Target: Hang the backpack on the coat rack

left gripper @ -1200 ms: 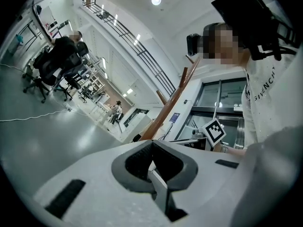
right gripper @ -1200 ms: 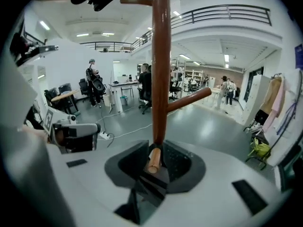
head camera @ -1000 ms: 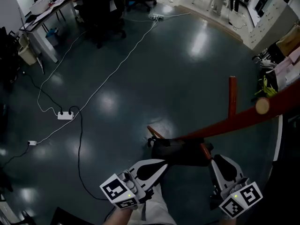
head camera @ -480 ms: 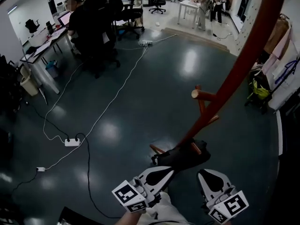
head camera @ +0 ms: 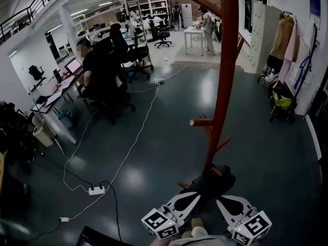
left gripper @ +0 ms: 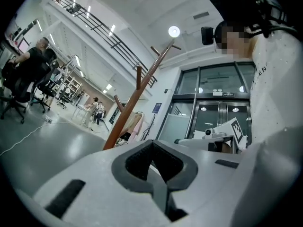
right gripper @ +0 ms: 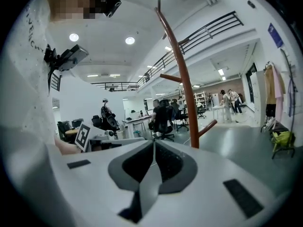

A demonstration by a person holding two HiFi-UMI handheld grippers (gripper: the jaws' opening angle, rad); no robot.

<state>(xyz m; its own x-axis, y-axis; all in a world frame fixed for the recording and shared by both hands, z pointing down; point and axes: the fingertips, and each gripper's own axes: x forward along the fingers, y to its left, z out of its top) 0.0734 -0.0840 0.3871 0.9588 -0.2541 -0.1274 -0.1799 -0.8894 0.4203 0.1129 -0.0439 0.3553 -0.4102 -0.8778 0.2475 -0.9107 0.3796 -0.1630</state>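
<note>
A black backpack lies on the dark floor at the foot of the red wooden coat rack, whose pole rises to the top of the head view with pegs sticking out. My left gripper and right gripper sit just short of the backpack, jaws pointing toward it. The left gripper has its jaws pressed together with nothing between them, and the rack stands beyond. The right gripper is likewise shut and empty, with the rack ahead of it.
A white cable and power strip run across the floor at left. A person sits at a desk among black chairs. Clothes and bags hang and stand along the right wall. Shelves and more people fill the far room.
The head view has tilted up from the floor, so the rack's pole now stands upright in view. Both grippers stay low by the backpack, shifted slightly right.
</note>
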